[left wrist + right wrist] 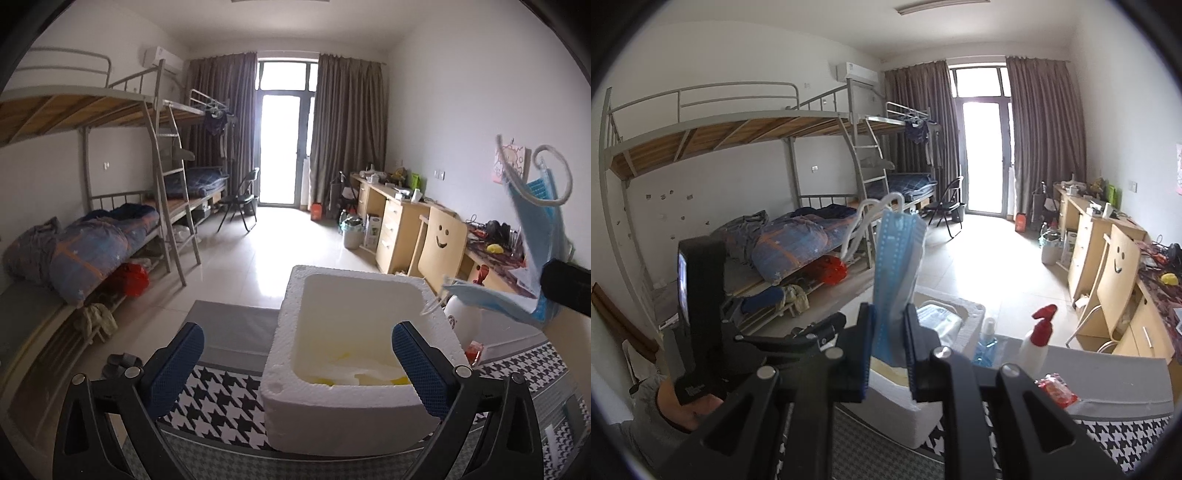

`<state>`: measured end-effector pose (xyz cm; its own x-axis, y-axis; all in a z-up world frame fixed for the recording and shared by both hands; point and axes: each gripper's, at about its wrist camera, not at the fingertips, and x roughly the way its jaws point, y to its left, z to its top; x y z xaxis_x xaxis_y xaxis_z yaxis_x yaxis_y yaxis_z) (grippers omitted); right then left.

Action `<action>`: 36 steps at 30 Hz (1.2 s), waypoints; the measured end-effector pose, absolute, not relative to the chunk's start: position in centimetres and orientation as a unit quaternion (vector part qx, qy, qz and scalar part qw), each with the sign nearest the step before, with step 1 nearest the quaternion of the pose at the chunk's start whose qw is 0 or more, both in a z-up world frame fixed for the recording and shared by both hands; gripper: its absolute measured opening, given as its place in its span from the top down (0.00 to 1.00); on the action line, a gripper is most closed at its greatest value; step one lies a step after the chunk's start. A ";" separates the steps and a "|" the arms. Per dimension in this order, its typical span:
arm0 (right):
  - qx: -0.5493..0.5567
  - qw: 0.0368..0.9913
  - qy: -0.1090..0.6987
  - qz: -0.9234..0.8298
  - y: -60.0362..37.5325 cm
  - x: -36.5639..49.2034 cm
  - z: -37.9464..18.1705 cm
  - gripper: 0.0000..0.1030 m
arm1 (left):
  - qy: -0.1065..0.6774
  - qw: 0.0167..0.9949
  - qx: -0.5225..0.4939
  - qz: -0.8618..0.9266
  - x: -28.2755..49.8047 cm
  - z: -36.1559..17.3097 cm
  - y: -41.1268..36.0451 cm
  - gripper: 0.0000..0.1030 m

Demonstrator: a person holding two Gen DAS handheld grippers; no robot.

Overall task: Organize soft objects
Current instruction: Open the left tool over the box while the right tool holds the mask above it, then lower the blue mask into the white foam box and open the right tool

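Blue face masks, a stack with white ear loops, stand upright clenched between the pads of the right gripper, above the white foam box that rests on the houndstooth cloth. The left gripper is spread wide with nothing between its fingers, straddling the box's near left part. Right of the box stand a red-capped spray bottle and a smaller blue bottle
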<state>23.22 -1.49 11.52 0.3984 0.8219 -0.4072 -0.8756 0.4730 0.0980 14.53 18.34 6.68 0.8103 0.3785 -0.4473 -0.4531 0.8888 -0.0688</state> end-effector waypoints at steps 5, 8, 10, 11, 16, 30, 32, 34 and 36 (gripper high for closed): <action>-0.070 0.827 0.214 0.516 -0.4 23.2 11.1 0.81 | 0.211 0.948 -0.082 0.225 13.7 6.8 18.6 0.01; -0.072 0.824 0.222 0.516 0.2 23.4 10.6 0.81 | 0.210 0.948 -0.083 0.224 13.3 6.8 18.7 0.01; -0.074 0.825 0.227 0.513 0.4 23.7 10.4 0.81 | 0.214 0.947 -0.082 0.224 13.2 6.7 18.8 0.01; -0.075 0.823 0.231 0.514 0.6 23.8 10.3 0.81 | 0.215 0.947 -0.081 0.224 13.2 6.6 18.8 0.01; -0.084 0.823 0.247 0.505 1.5 24.6 9.5 0.81 | 0.218 0.947 -0.080 0.221 12.6 6.1 18.8 0.01; -0.098 0.821 0.290 0.483 3.0 26.0 7.6 0.81 | 0.211 0.943 -0.083 0.244 11.1 6.1 20.0 0.01; -0.101 0.818 0.297 0.481 3.5 26.2 7.4 0.81 | 0.211 0.943 -0.084 0.245 10.8 6.0 20.1 0.01; -0.103 0.820 0.302 0.476 3.9 26.5 7.2 0.81 | 0.211 0.942 -0.087 0.248 10.7 5.8 20.2 0.01; -0.099 0.820 0.305 0.473 4.0 26.7 7.0 0.79 | 0.210 0.941 -0.090 0.249 10.5 5.8 20.5 0.01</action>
<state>26.70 4.01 7.00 0.3655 0.7165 -0.5942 -0.8368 0.5325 0.1274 10.48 20.48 5.81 0.7881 0.4312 -0.4393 -0.5067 0.8597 -0.0651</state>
